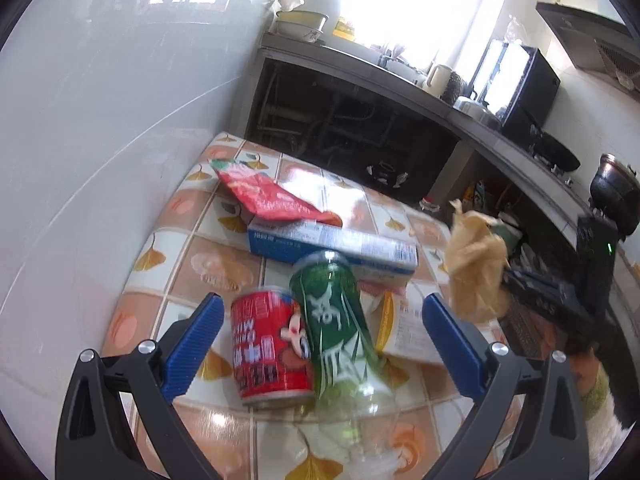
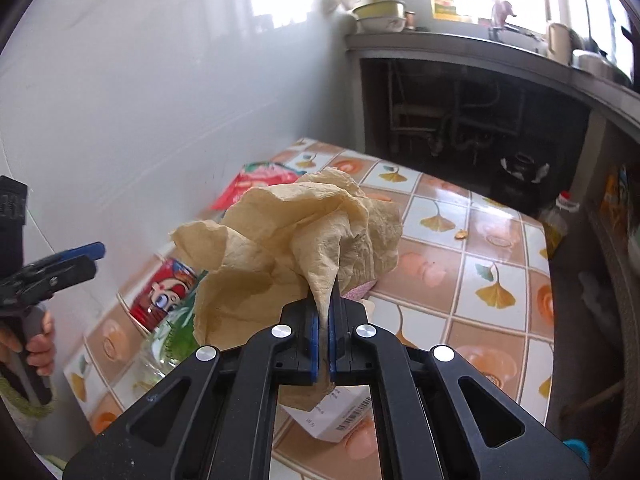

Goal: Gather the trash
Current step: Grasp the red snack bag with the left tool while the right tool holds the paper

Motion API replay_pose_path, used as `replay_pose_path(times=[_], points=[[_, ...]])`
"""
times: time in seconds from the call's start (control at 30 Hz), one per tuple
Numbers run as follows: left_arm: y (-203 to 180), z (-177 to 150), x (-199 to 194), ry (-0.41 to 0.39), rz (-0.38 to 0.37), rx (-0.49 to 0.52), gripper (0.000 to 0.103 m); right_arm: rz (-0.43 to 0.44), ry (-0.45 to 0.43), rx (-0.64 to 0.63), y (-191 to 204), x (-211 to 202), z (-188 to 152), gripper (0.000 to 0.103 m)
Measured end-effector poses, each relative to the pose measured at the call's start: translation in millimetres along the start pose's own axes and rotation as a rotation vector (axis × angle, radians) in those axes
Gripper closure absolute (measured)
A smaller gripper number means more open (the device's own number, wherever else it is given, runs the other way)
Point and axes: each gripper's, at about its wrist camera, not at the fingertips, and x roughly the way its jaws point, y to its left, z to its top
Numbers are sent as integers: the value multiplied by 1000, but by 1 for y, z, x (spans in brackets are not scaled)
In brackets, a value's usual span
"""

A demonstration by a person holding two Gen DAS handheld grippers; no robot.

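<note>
My left gripper (image 1: 318,310) is open, its blue fingers on either side of a red can (image 1: 270,346) and a green-labelled clear bottle (image 1: 336,320) lying on the tiled table (image 1: 192,248). Behind them lie a blue and white box (image 1: 332,246) and a red snack wrapper (image 1: 268,192). My right gripper (image 2: 325,322) is shut on a crumpled tan paper (image 2: 296,236) and holds it above the table (image 2: 480,248). The paper also shows in the left wrist view (image 1: 476,264). The red can (image 2: 166,292) and the bottle (image 2: 172,340) show below it.
A white wall (image 1: 100,140) borders the table on the left. A white carton (image 2: 340,416) lies under the right gripper. A dark counter (image 1: 400,80) with pots, a kettle and a black appliance (image 1: 520,88) runs behind. The left gripper (image 2: 60,264) shows at the right view's left edge.
</note>
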Motion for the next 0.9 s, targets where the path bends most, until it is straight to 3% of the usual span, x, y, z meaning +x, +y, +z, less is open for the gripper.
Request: replay_pose_path(times=[0.13, 0.23, 0.43, 0.53, 0.63, 0.77, 0.83, 0.9], points=[[18, 43, 26, 0, -48, -116, 6, 17, -21, 38, -7, -8, -2, 101], [31, 77, 65, 77, -79, -203, 6, 39, -27, 56, -11, -8, -4, 101], [66, 132, 150, 185, 86, -315, 14, 72, -31, 70, -17, -4, -6, 101], [96, 141, 183, 253, 114, -441, 17, 88, -29, 80, -23, -1, -7, 101], [128, 138, 214, 336, 57, -632, 20, 95, -25, 91, -31, 3, -9, 101], [141, 135, 230, 359, 61, -688, 22, 138, -18, 126, -39, 7, -9, 101], [143, 134, 237, 377, 66, -691, 28, 154, -14, 145, -43, 11, -9, 101], [145, 132, 240, 387, 70, -689, 40, 160, -10, 157, -46, 14, -9, 101]])
